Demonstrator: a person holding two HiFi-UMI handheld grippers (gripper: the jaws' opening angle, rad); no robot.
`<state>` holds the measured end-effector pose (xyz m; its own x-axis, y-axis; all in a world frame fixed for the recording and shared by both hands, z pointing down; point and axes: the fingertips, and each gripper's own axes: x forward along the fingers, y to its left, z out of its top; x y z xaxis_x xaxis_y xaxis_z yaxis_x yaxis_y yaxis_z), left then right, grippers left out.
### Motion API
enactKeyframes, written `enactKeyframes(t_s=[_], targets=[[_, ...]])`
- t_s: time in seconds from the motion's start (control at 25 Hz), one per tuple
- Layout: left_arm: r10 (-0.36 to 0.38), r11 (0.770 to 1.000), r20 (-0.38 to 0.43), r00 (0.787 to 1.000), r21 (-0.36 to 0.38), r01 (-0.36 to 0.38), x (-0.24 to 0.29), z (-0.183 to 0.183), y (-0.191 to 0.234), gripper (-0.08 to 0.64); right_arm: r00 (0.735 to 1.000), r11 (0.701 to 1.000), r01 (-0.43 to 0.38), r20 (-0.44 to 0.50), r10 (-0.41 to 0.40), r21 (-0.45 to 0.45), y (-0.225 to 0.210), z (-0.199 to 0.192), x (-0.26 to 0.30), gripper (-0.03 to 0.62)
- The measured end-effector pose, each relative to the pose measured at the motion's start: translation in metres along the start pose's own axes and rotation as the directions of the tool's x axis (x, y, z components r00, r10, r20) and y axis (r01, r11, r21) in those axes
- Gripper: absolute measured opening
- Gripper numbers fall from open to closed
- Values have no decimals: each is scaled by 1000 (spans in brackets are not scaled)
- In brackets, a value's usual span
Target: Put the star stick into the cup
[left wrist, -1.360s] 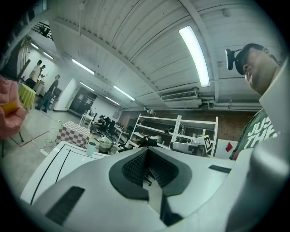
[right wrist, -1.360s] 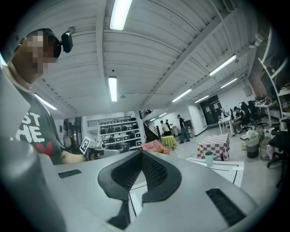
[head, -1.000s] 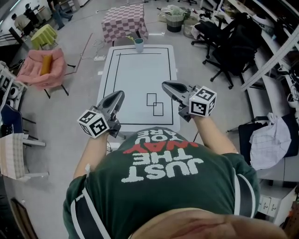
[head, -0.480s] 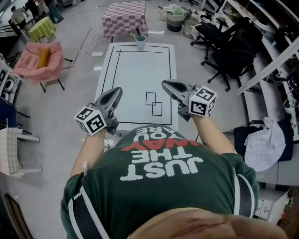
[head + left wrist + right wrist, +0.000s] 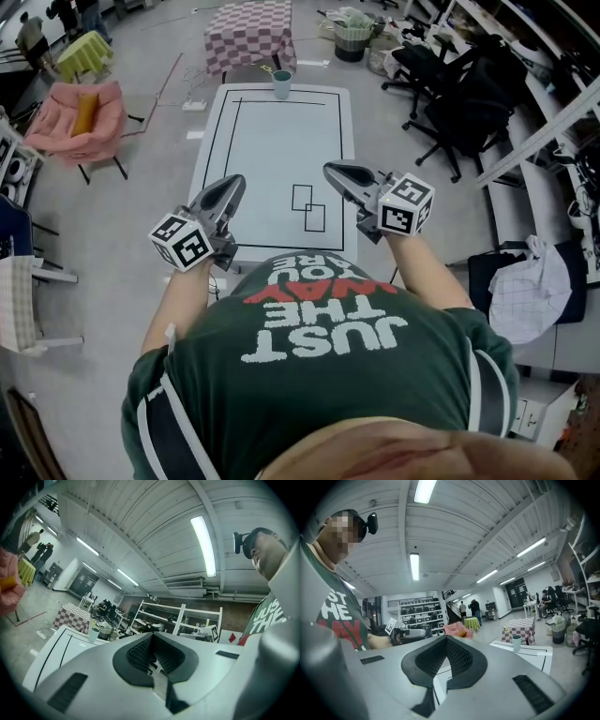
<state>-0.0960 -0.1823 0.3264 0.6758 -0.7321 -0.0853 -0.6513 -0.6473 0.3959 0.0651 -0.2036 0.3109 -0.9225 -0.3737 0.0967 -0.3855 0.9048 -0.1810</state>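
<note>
Across table from closed jaws, cup, well apart.

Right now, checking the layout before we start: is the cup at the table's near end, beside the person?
No, the cup stands at the far end of the table.

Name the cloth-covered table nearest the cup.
The red-and-white checked table, just beyond the cup; the pink table and yellow-green table stand far off left.
</note>
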Motion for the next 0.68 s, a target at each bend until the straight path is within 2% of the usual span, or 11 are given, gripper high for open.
enactKeyframes(t_s=[0.68], targets=[[1, 1000, -1, 1000, -15, -1, 1, -3, 2, 9, 1000, 1000, -13, -9, 13, -10, 2, -1, 2, 33]])
